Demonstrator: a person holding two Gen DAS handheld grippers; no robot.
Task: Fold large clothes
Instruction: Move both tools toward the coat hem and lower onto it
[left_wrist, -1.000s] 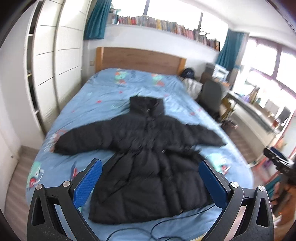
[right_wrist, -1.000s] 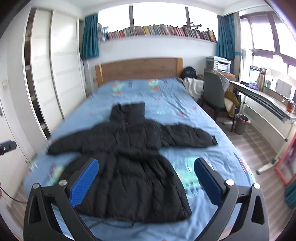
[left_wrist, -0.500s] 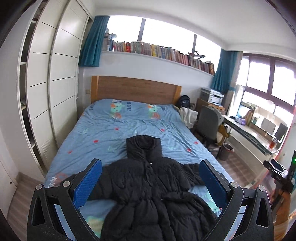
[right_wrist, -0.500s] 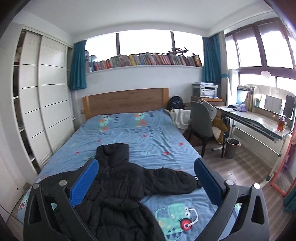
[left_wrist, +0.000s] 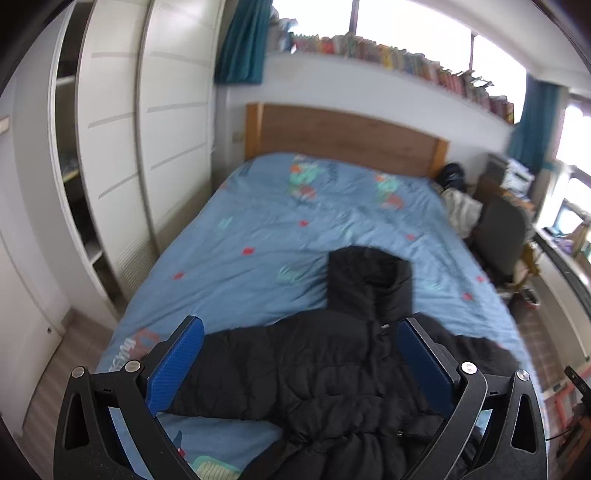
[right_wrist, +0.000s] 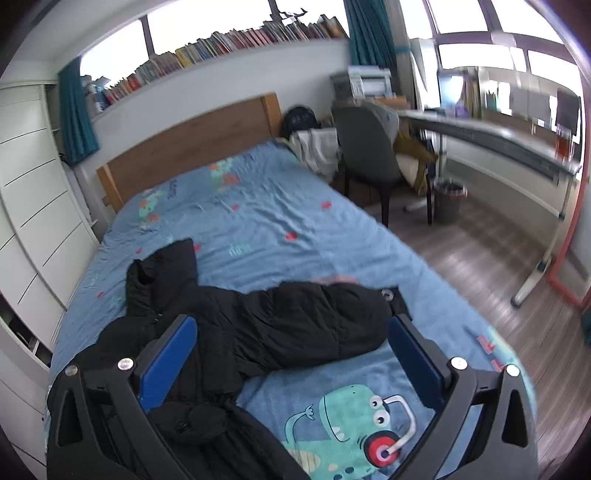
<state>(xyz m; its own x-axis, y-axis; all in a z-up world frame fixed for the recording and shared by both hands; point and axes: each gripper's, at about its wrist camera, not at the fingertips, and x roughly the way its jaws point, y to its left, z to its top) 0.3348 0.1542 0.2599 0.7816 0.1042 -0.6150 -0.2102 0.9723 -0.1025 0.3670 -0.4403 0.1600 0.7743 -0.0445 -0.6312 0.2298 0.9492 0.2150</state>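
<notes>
You are holding your left gripper (left_wrist: 299, 354) spread wide with nothing between its blue pads (left_wrist: 177, 363), hanging above the coat's (left_wrist: 314, 373) chest and left sleeve (left_wrist: 236, 373). Your right gripper (right_wrist: 291, 349) is likewise gaping wide and gripping nothing, hanging above the coat's right sleeve (right_wrist: 314, 325), with the cuff (right_wrist: 388, 295) showing just beyond the right-hand pad.

The coat is a black puffy one, lying flat on the bed (left_wrist: 295, 236) with its front facing up. Its hood (left_wrist: 369, 277) is pointing away from you toward the headboard (left_wrist: 343, 136), and the hem is running out of sight below both cameras toward the foot of the bed. So the body's long axis is lying along the bed, headboard to foot, while the sleeves are stretching out crosswise from the chest, one toward the wardrobe (left_wrist: 110, 147) side and one toward the chair (right_wrist: 365, 147) side.

As for progress, you are looking at a coat that is spread out and not yet folded: both sleeves are lying out to the sides, the hood is lying open beyond the collar, and no part of the body is doubled over. Judging by that, nearly all of the folding is ahead of you: bringing each sleeve across the chest, then doubling the body along its length. With each gripper poised over a sleeve, the sleeves look like your likely first grab.
</notes>
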